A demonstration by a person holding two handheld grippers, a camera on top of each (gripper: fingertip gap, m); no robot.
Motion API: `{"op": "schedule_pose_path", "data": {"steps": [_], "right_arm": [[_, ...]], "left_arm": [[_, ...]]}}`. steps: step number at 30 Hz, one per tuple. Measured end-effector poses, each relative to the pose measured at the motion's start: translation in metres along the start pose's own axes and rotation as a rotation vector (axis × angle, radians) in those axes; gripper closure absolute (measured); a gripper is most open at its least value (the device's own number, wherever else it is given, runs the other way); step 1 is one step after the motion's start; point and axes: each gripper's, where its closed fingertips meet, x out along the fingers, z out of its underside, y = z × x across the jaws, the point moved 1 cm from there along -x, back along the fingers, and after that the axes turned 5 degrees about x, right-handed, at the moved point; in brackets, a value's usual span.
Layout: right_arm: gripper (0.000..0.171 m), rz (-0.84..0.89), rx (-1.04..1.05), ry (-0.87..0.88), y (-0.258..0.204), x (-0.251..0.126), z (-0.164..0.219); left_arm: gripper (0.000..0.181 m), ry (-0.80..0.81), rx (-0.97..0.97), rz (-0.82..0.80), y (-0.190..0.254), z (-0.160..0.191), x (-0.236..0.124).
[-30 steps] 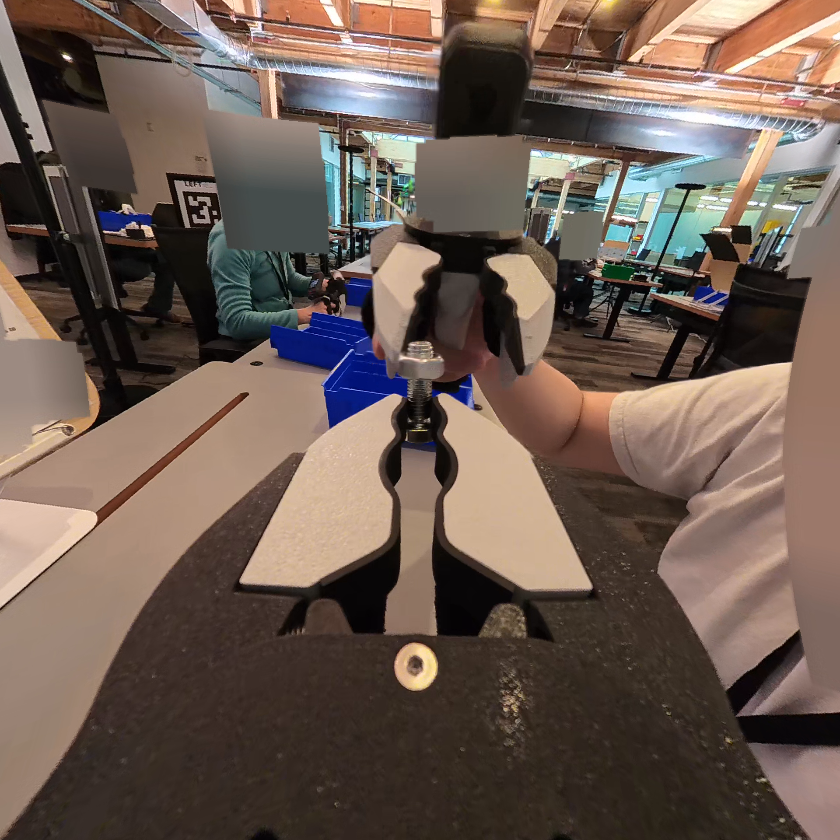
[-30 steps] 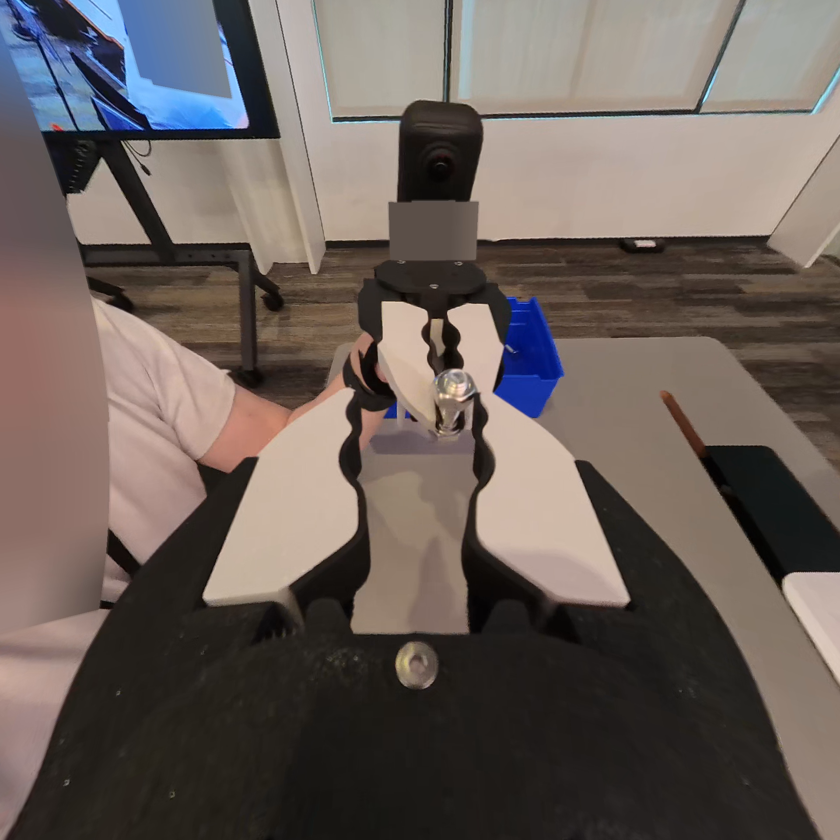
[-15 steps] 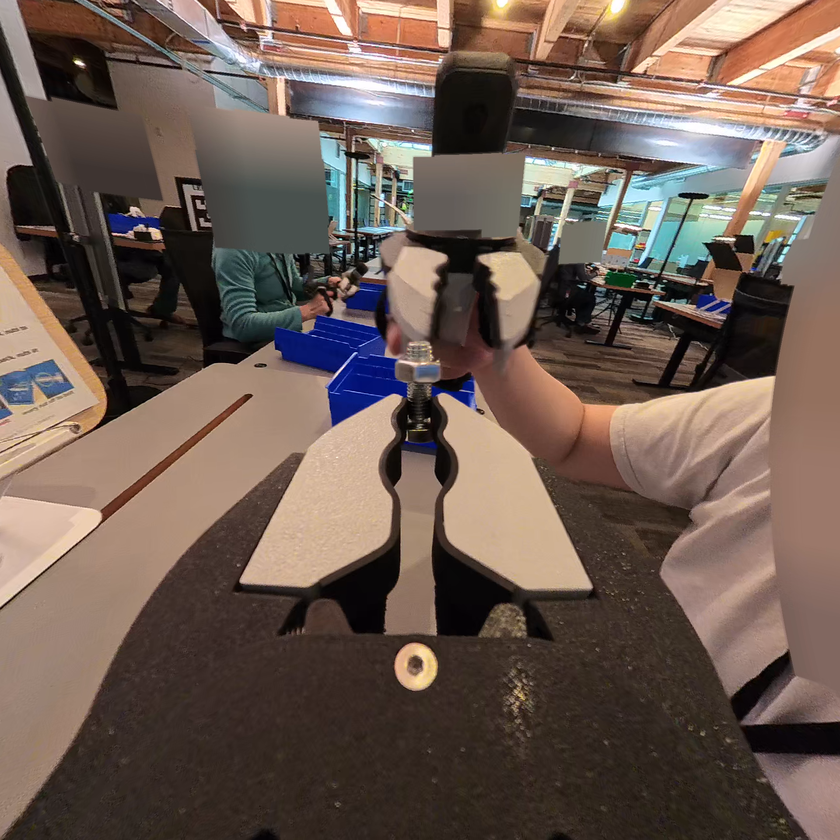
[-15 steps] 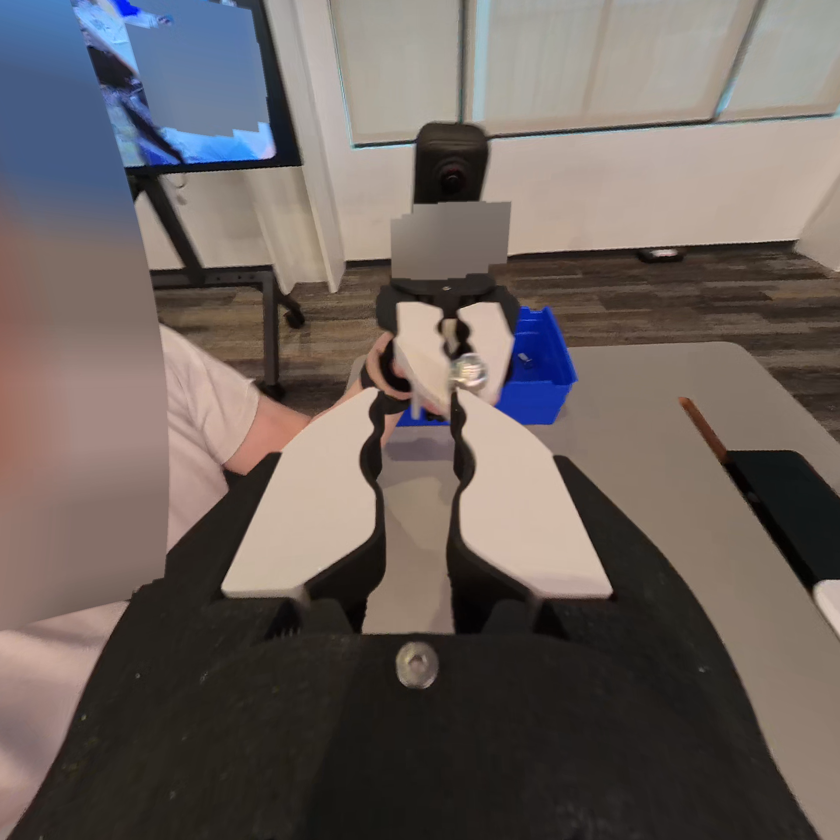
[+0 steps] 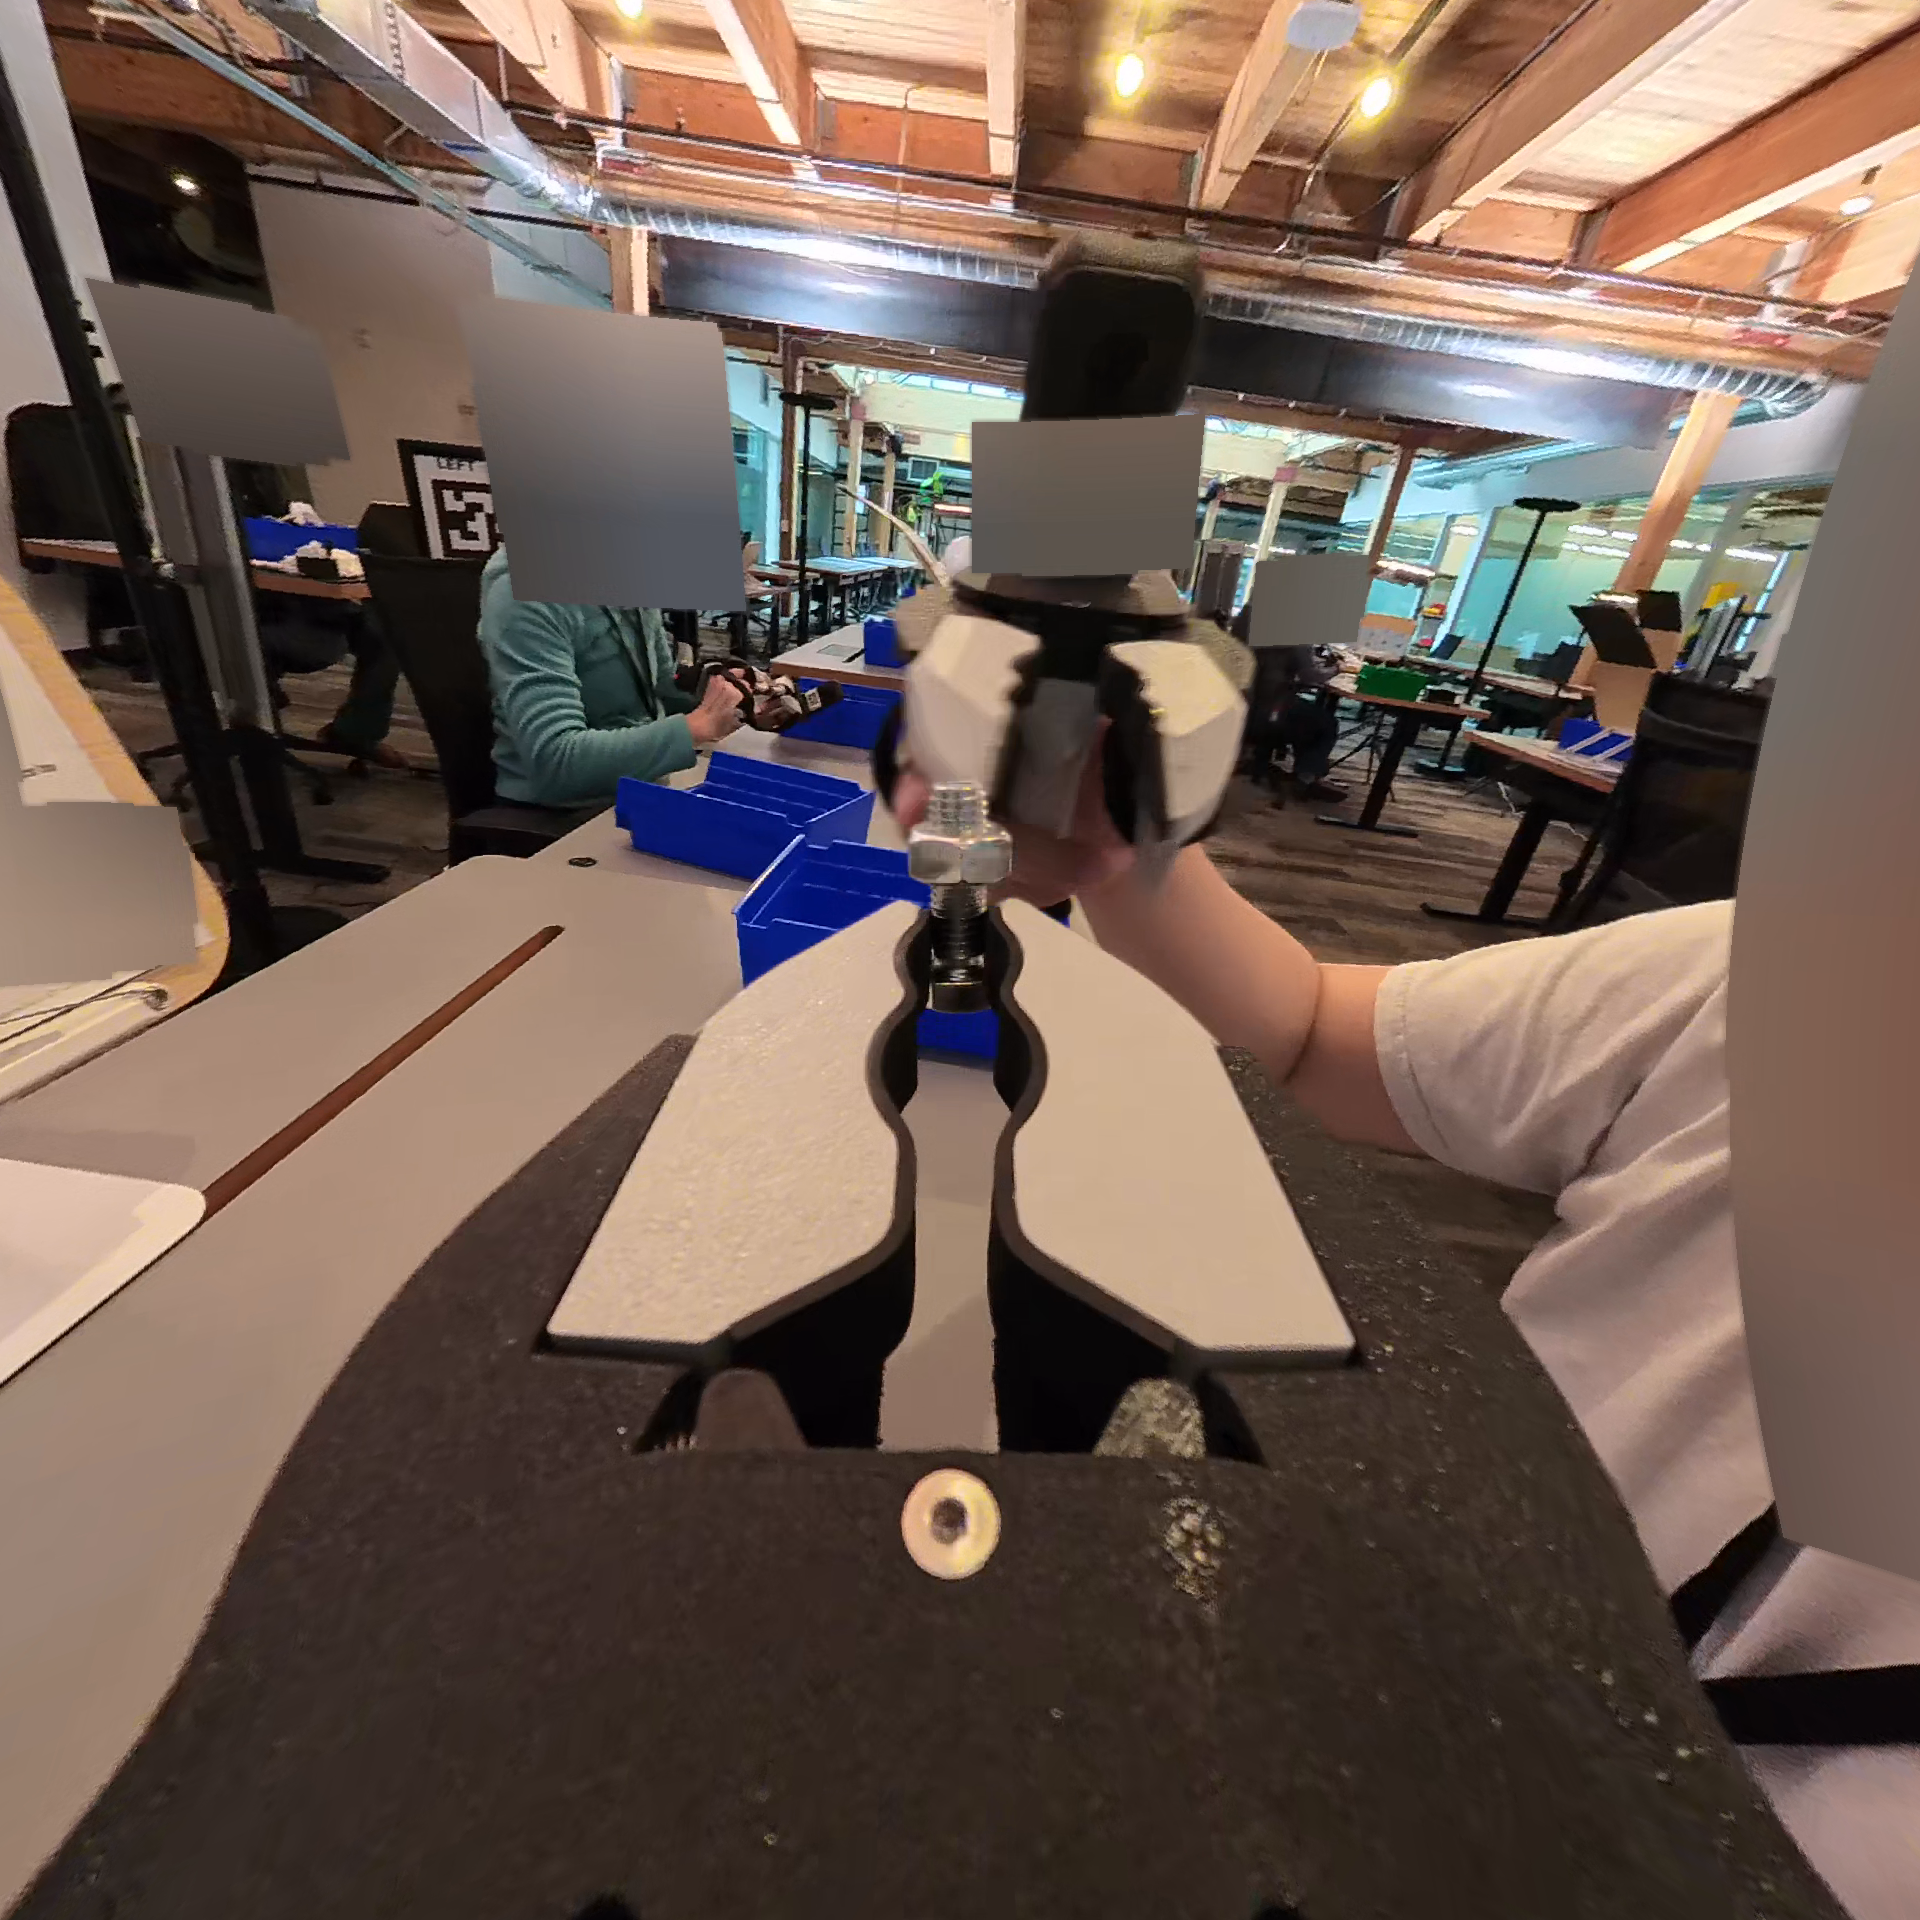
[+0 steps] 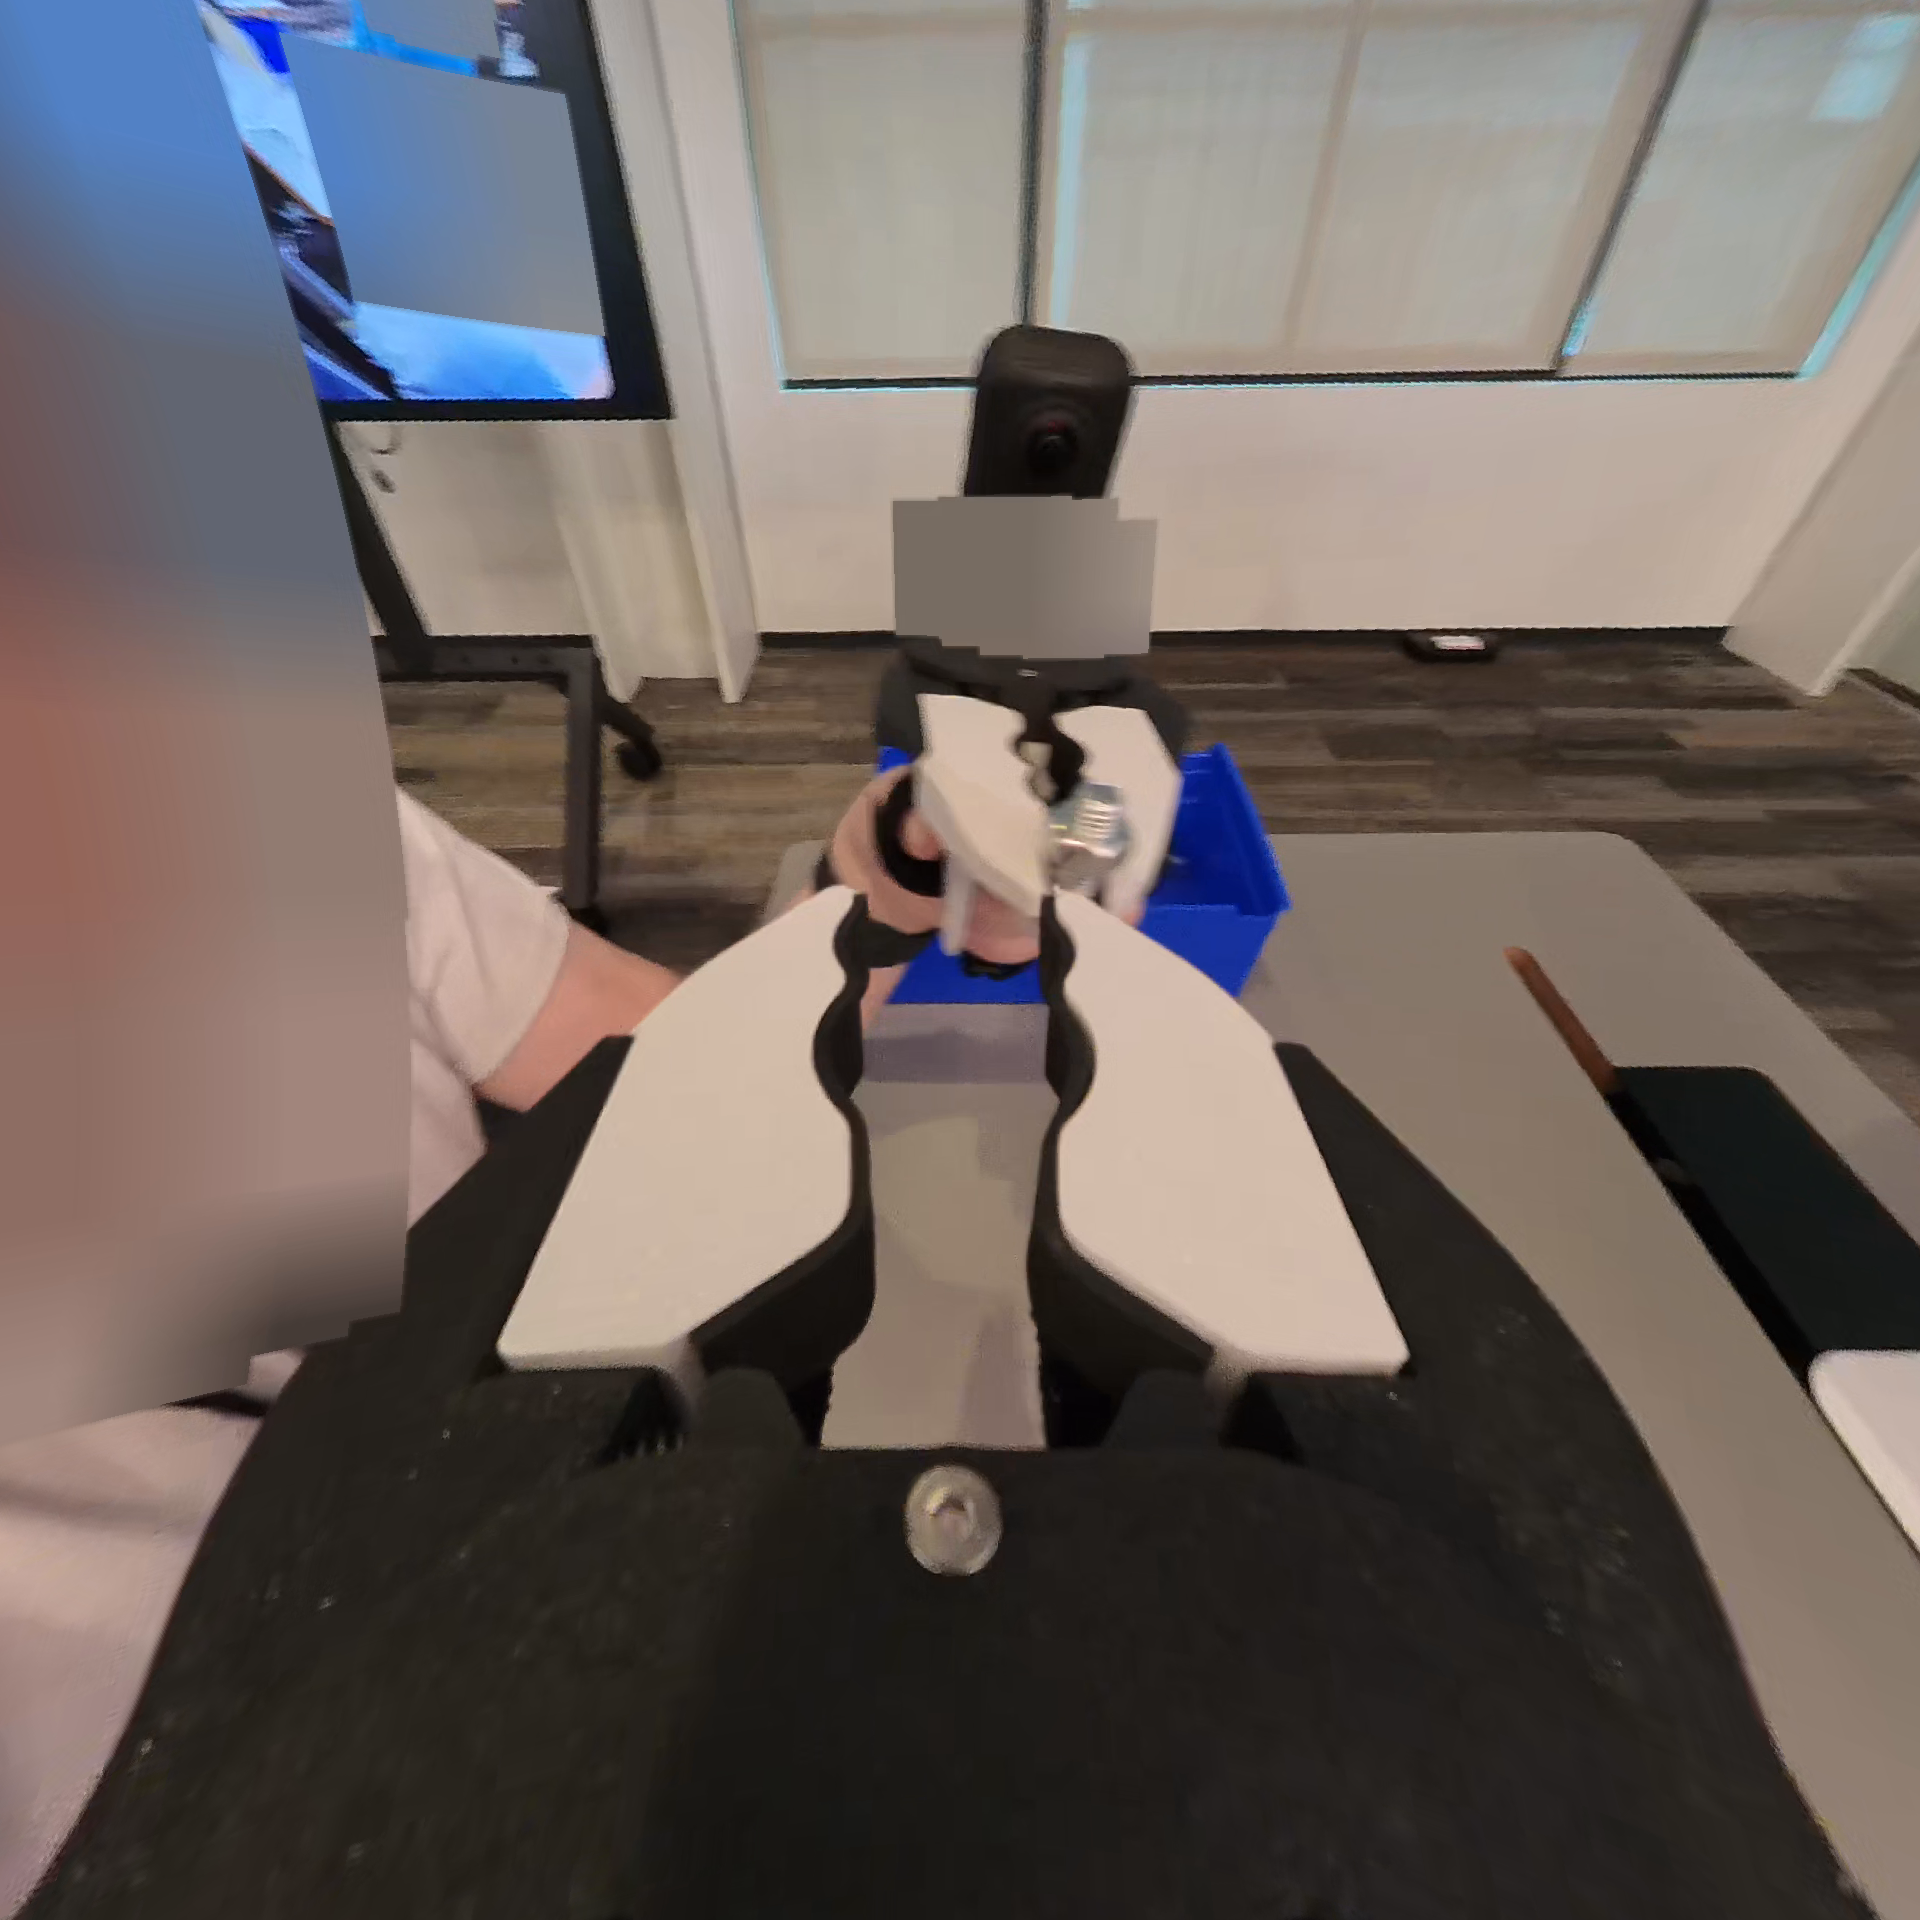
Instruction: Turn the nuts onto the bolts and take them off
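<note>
My left hand-held gripper is narrowed onto the bolt, pinching its dark lower end between the fingertips so the threaded shank stands upright above them. The nut sits on the thread a little below the top of the bolt, with a few turns of thread showing above it. Beyond it lie two blue bins on the grey tabletop, the nearer one just behind the bolt. To the right, my right hand-held gripper hangs just behind and right of the bolt, facing me, its fingers apart and clear of the nut.

In the right wrist view, which is blurred, my right hand-held gripper is open fairly wide with nothing between its fingers. Ahead of it the left hand-held gripper points back at me, closed on the bolt, whose silver end and nut tilt to the right. A blue bin sits behind it on the tabletop
</note>
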Motion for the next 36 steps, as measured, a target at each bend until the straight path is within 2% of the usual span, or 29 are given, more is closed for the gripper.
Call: {"op": "schedule_pose_path", "data": {"steps": [2, 5, 11, 16, 22, 27, 33, 36], "right_arm": [[0.134, 0.064, 0.007, 0.005, 0.017, 0.003, 0.003], [0.132, 0.024, 0.063, 0.055, 0.022, 0.011, 0.002], [0.139, -0.109, 0.127, 0.139, 0.014, 0.018, -0.002], [0.141, -0.111, 0.111, 0.130, 0.015, 0.020, -0.001], [0.154, -0.099, 0.077, 0.112, 0.013, 0.024, 0.000], [0.154, -0.086, 0.088, 0.119, 0.016, 0.023, -0.001], [0.155, -0.047, 0.103, 0.124, 0.027, 0.014, 0.003], [0.155, -0.013, 0.114, 0.132, 0.033, 0.003, 0.004]], "left_arm": [[0.172, -0.006, 0.015, -0.003, 0.002, 0.000, 0.002], [0.172, -0.014, 0.020, 0.014, 0.007, 0.001, 0.004], [0.172, -0.016, 0.016, 0.022, 0.008, 0.002, 0.006], [0.172, -0.015, 0.015, 0.023, 0.008, 0.002, 0.006], [0.172, -0.016, 0.021, 0.018, 0.007, 0.002, 0.006], [0.172, 0.000, 0.046, -0.010, 0.005, 0.000, 0.006], [0.159, 0.017, 0.079, -0.060, 0.003, -0.004, 0.000], [0.159, 0.010, 0.086, -0.090, -0.001, -0.004, -0.005]]}}
